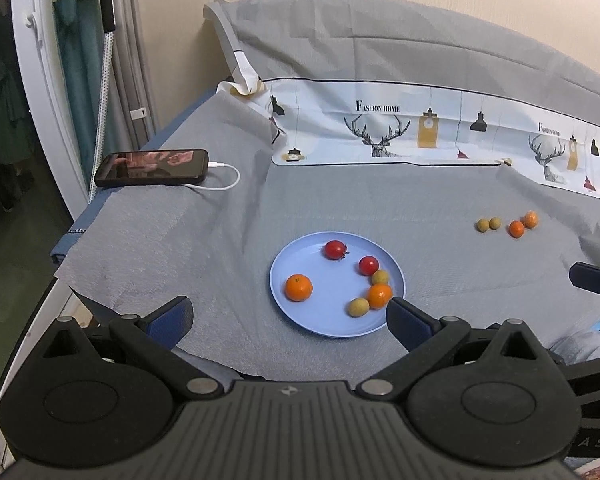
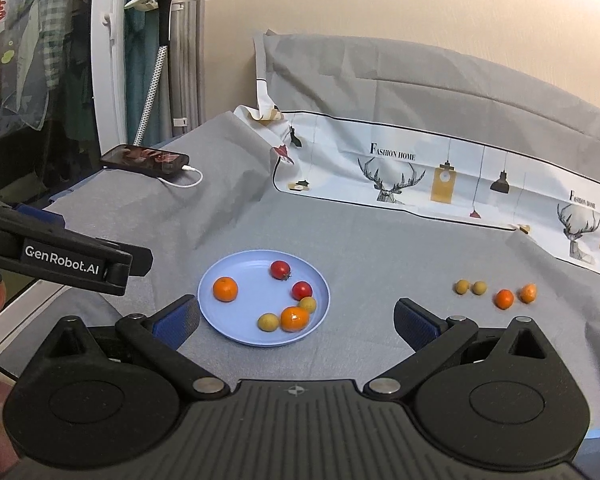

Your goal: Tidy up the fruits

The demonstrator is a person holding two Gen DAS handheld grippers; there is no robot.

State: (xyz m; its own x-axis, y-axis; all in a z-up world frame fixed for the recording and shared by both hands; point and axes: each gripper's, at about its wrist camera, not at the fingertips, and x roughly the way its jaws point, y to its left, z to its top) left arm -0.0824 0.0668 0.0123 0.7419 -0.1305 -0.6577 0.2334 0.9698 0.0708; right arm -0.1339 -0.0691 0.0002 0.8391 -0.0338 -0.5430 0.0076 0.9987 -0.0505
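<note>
Six fruits are seen on the light-blue plate (image 2: 220, 332), which is set on the grey cloth (image 2: 380, 248): two red tomatoes (image 2: 280, 269), two oranges (image 2: 225, 289) and two small yellow-green fruits (image 2: 268, 322). One orange lies alone at the plate's left; the other is pressed between the two yellow-green fruits near the right rim. Four more fruits are laid in a row on the cloth, well apart to the right of the plate: a yellow-green pair (image 2: 471, 287) and an orange pair (image 2: 515, 296). The left gripper (image 1: 288, 316) is held over the near edge of the plate, its jaws spread wide and nothing between them. The right gripper (image 2: 296, 320) is likewise held apart and empty. A phone (image 1: 152, 167) with a white cable is shown at far left.
</note>
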